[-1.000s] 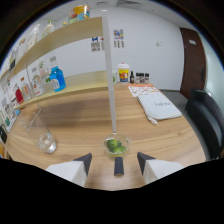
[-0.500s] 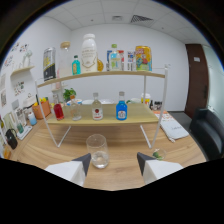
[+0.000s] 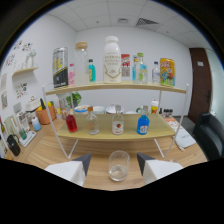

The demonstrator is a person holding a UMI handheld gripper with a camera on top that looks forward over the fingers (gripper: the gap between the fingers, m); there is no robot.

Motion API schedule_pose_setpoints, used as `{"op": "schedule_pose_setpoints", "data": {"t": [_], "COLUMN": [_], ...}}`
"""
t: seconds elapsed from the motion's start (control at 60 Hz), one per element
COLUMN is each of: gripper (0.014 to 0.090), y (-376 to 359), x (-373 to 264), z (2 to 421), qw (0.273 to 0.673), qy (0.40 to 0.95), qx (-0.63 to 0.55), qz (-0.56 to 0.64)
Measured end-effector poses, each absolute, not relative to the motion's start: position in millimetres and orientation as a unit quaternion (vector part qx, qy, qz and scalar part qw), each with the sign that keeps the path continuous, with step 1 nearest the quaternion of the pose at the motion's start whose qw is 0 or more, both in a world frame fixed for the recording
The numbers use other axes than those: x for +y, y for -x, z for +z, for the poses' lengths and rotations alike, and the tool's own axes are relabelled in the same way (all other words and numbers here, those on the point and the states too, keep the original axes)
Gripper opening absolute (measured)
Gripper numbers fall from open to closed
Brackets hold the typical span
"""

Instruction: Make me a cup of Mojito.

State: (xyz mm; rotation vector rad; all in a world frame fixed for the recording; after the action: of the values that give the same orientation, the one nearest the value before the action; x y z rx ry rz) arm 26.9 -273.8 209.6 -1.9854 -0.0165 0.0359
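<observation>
Fingers: the gripper is holding its two fingers spread apart, clamping nothing.
Glass: an upright clear glass is standing on the wooden counter between the fingers, with a gap showing on each side. A little pale liquid or residue seems to be sitting at its bottom; what it is cannot be told.
Rack: a two-tier rack on thin white legs is standing on the counter just beyond the glass.
Lower tier: four small bottles are standing in a row: one with red liquid, a clear bottle, a clear bottle with a red label and one with blue liquid. White bowls are sitting behind them.
Upper tier: a dark can, a tall clear jar, a big white bottle, a small teal bottle, a few cartons and bottles, and a yellow tin are standing here. Labels are not readable.
Beside the rack: an orange jug and small jars are standing on the counter, near the red-liquid end.
Other side: papers are lying on the counter, and a dark chair is standing beyond them.
</observation>
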Motion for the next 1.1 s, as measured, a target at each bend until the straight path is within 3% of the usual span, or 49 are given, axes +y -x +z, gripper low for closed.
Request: {"op": "schedule_pose_setpoints", "data": {"t": [0.2, 0.433, 0.6, 0.717, 0.783, 1.1], "gripper": [0.0859, 0.0846, 0.069, 0.0439, 0.036, 0.0344], "y": [-28, -35, -40, -41, -40, -41], "x": [-215, -151, -122, -112, -109, -117], "z": [226, 216, 194, 185, 184, 190], "qw": [0.557, 0.538, 0.513, 0.504, 0.505, 0.515], "qy": [0.831, 0.843, 0.858, 0.863, 0.863, 0.857], "qx": [-0.007, 0.014, 0.015, 0.017, 0.018, 0.01], "qz": [0.013, 0.016, 0.004, 0.001, 0.002, 0.003]}}
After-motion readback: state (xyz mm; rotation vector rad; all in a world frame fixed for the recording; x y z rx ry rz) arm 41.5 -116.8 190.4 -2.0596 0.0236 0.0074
